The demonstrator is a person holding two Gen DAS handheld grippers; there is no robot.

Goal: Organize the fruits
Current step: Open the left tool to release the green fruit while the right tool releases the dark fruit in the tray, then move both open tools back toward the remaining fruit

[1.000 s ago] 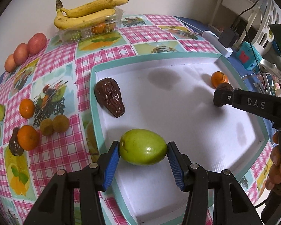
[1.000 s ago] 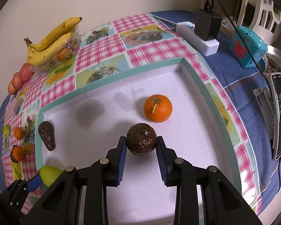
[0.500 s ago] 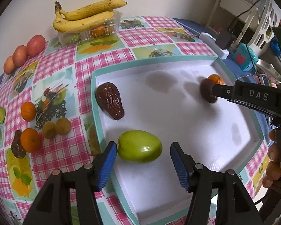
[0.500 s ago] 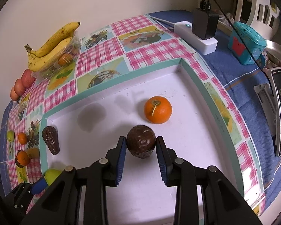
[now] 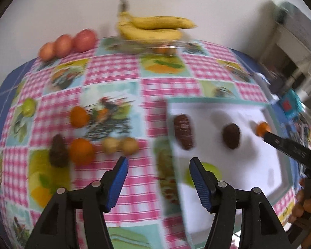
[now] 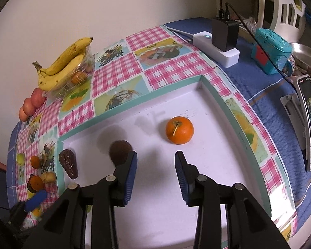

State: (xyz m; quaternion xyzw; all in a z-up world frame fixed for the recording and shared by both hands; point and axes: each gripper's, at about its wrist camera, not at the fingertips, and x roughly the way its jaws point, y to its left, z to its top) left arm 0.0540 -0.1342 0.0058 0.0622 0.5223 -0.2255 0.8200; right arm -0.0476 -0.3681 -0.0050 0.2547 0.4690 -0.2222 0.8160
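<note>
My left gripper [image 5: 158,169] hangs over the checked tablecloth, its jaws opening with nothing between them. The green fruit [image 5: 212,170] lies in the white tray [image 6: 118,112], half hidden behind the right finger. My right gripper [image 6: 155,162] is over the tray, its jaws also opening and empty. The round brown fruit [image 6: 119,151] rests just left of its left finger, and an orange [image 6: 179,129] sits ahead of it. A long brown fruit [image 6: 68,164] lies by the tray's left wall. Oranges [image 5: 82,151], a dark fruit [image 5: 58,153] and small yellowish fruits [image 5: 119,145] lie on the cloth.
Bananas [image 6: 62,64] on a clear box and three apples [image 5: 68,44] stand by the wall. A power strip with a charger [image 6: 217,41], a teal box [image 6: 271,49] and a phone on a stand [image 6: 306,120] sit to the right. A hand [image 5: 302,205] holds the right gripper.
The left gripper let go of the green fruit and swung left over the cloth. The right gripper opened off the round brown fruit, which now lies left of its fingers.
</note>
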